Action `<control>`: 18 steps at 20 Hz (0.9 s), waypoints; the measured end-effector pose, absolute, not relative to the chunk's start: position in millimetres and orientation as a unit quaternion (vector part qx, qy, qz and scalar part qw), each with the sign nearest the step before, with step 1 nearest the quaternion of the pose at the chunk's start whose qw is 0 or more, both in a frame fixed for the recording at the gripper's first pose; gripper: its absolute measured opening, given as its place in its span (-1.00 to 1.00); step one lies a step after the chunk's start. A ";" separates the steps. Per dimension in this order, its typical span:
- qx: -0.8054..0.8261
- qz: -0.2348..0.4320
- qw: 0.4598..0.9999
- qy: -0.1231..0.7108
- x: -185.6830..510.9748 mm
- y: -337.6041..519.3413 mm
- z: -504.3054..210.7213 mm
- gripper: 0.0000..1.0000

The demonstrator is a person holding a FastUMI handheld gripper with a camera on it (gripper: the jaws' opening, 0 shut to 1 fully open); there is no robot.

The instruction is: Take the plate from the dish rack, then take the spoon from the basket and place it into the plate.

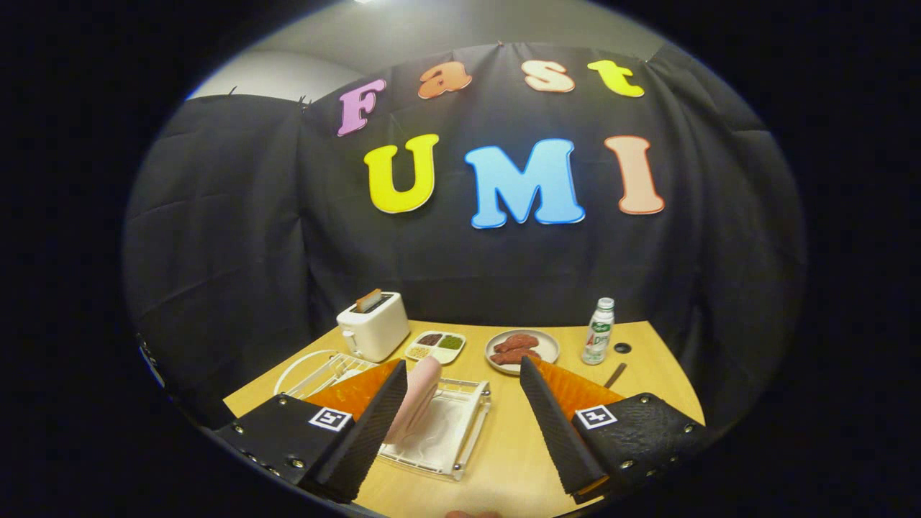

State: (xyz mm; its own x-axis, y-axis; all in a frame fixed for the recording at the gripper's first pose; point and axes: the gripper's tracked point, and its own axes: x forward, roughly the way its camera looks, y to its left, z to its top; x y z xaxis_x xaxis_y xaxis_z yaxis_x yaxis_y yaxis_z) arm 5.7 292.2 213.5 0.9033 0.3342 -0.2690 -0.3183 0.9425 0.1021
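The hand-held gripper hung with fingers apart above the tabletop; pink plate upright in dish rack; far-right bottle label illegible.

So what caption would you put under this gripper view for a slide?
Open gripper approaches the pink plate standing upright in the white dish rack, toaster beyond.

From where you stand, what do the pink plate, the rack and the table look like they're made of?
Plate: probably plastic, with a smooth, dull pink look and no glassy shine.
Rack: white, thin bars and a tray, likely coated wire or plastic; hard to tell.
Table: pale wood or wood-look top, matte.
The open tool touches none of them.
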 end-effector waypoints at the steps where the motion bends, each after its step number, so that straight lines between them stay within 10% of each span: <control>1: 0.030 0.176 0.969 0.169 13.7 305.5 206.5 0.95; 18: 0.008 0.167 0.828 0.535 92.2 377.1 51.4 0.87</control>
State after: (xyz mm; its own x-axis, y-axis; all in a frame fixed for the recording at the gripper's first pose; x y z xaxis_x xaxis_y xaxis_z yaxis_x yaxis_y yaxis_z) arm 92.2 377.1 51.4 0.3713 0.2854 -0.8835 -0.2675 0.9441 0.1926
